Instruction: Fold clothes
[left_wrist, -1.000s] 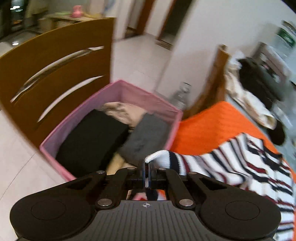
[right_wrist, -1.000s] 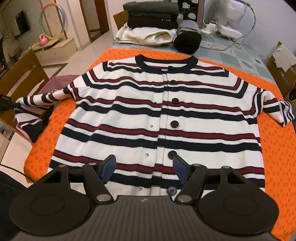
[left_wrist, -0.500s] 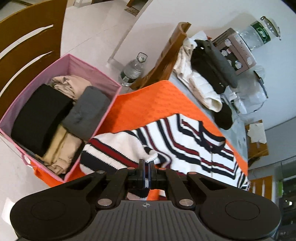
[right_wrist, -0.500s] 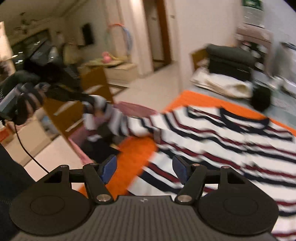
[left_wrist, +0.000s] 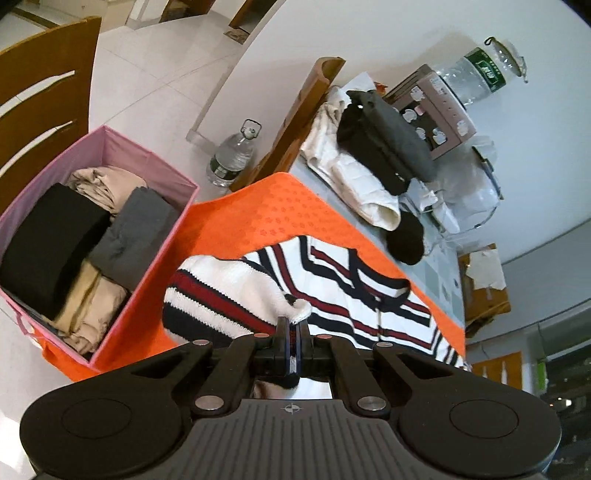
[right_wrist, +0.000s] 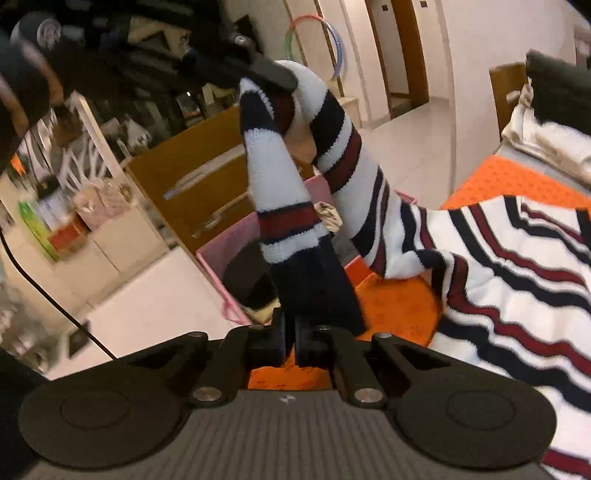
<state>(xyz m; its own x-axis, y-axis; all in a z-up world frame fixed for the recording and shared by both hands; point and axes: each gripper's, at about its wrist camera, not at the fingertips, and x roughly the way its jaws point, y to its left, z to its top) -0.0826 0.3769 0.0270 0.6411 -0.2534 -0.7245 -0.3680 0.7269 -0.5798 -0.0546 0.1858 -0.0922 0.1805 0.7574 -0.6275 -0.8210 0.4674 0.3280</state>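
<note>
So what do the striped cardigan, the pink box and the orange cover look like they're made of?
Striped cardigan: soft knitted yarn, matte; ribbed stitches show along the sleeve held by the left claw. Pink box: thin-walled, probably fabric over board, matte. Orange cover: textile with a woven dotted pattern, draping over the table's corner.

Your left gripper (left_wrist: 291, 345) is matte black: ribbed grey-black housing with a small compass-like mark, two round discs at the lower corners, angled link arms with silver screws, blue pads on its fingers (left_wrist: 281, 332). Your right gripper (right_wrist: 290, 341) matches, with a faint centre mark. A thin black cable (right_wrist: 48, 291) runs down the left of the frame.
</note>
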